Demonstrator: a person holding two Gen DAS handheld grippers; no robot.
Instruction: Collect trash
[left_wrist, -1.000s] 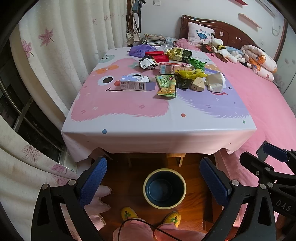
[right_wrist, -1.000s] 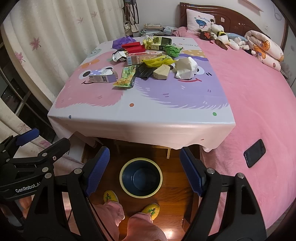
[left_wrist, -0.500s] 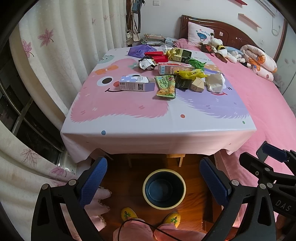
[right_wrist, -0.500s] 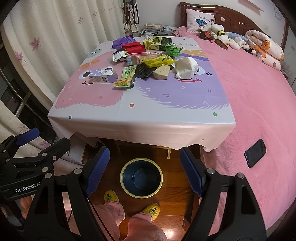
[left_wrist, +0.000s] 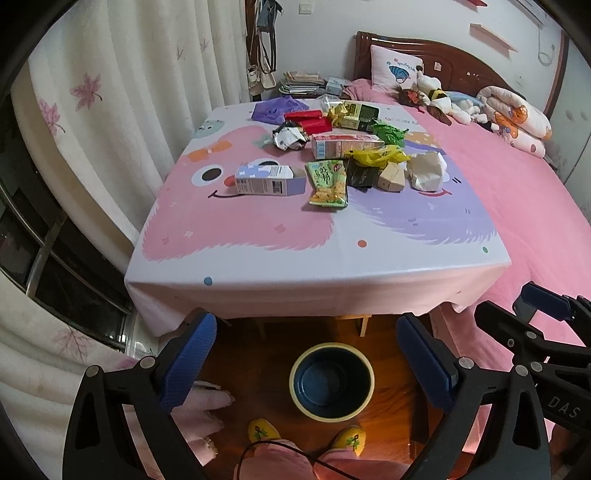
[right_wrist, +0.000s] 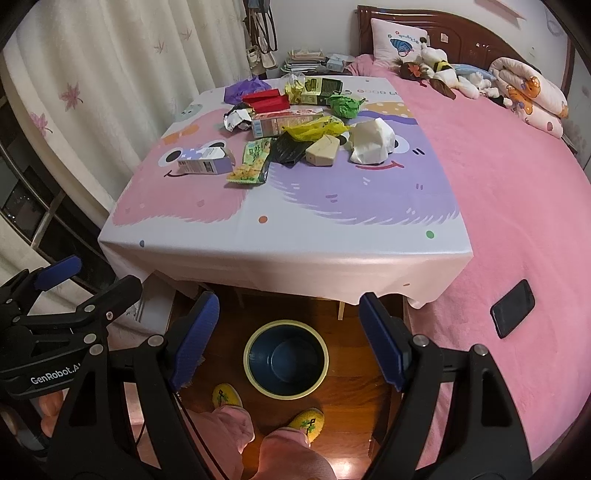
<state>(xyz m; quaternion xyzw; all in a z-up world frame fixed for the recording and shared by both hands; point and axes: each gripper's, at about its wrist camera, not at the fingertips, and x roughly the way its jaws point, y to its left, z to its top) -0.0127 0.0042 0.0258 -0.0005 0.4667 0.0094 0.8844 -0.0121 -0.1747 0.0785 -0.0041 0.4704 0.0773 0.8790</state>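
Several pieces of trash lie at the far half of a table with a cartoon cloth (left_wrist: 258, 258) (right_wrist: 295, 240): a purple-white carton (left_wrist: 269, 180) (right_wrist: 201, 162), a green snack bag (left_wrist: 328, 182) (right_wrist: 251, 164), a long pink carton (left_wrist: 345, 144), a yellow bag (left_wrist: 380, 155), crumpled white paper (left_wrist: 426, 171) (right_wrist: 371, 142). A dark blue bin with a yellow rim (left_wrist: 331, 380) (right_wrist: 286, 363) stands on the floor in front. My left gripper (left_wrist: 314, 358) and right gripper (right_wrist: 288, 338) are open and empty, above the bin, short of the table.
A pink bed (right_wrist: 517, 206) runs along the table's right side, with a black phone (right_wrist: 512, 308) on it. Curtains (left_wrist: 110, 110) hang at the left. My slippered feet (right_wrist: 266, 406) stand by the bin on the wooden floor.
Both views have shifted only slightly; the table sits a little higher in the left wrist view. Nothing was taken or let go.
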